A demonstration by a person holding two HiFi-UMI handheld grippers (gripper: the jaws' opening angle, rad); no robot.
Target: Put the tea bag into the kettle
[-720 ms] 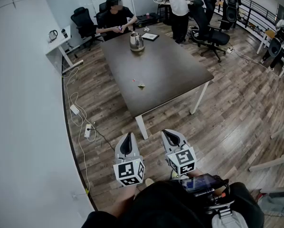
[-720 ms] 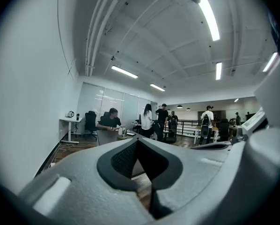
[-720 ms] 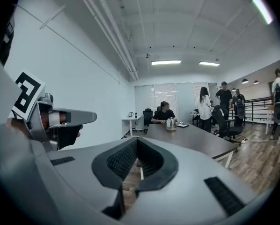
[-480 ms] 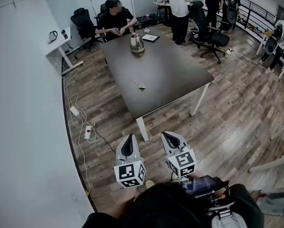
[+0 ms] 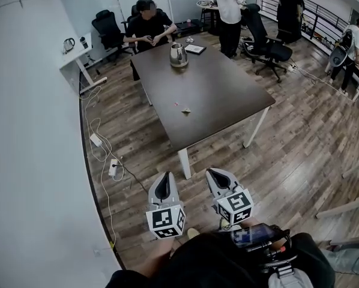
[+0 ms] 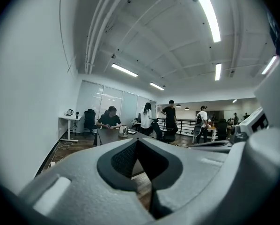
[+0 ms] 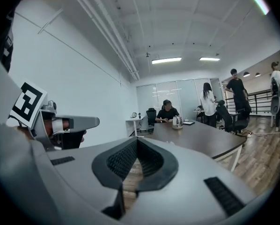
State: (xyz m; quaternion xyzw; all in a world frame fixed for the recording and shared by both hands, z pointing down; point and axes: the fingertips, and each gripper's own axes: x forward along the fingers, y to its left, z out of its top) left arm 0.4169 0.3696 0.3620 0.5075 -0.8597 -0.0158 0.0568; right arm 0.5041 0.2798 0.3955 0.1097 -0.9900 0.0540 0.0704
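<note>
Right now the tea bag (image 5: 185, 109) lies flat on the dark table (image 5: 227, 101), close to the middle of the top, with its small pink tag (image 5: 176, 104) just beside it on the left. The kettle (image 5: 178, 54) stands upright at the far end of the same table, well apart from the tea bag, and a dark tablet (image 5: 195, 48) lies just to its right. A seated person (image 5: 148, 26) sits behind the kettle at the table's far edge, hands together over the top.

You stand short of the table's near corner, and neither of your grippers touches the tea bag. Your left gripper (image 5: 164, 183) and your right gripper (image 5: 218, 176) are held side by side over the wooden floor (image 5: 137, 137), both pointing towards the table and roughly level. The jaws of the left gripper are clenched, tips meeting, with nothing between them. The jaws of the right gripper are likewise pressed together and empty.

To your left, white cables and a power strip (image 5: 113, 167) trail along the floor by the wall. Beyond the table, two people stand near black office chairs (image 5: 269, 44).
</note>
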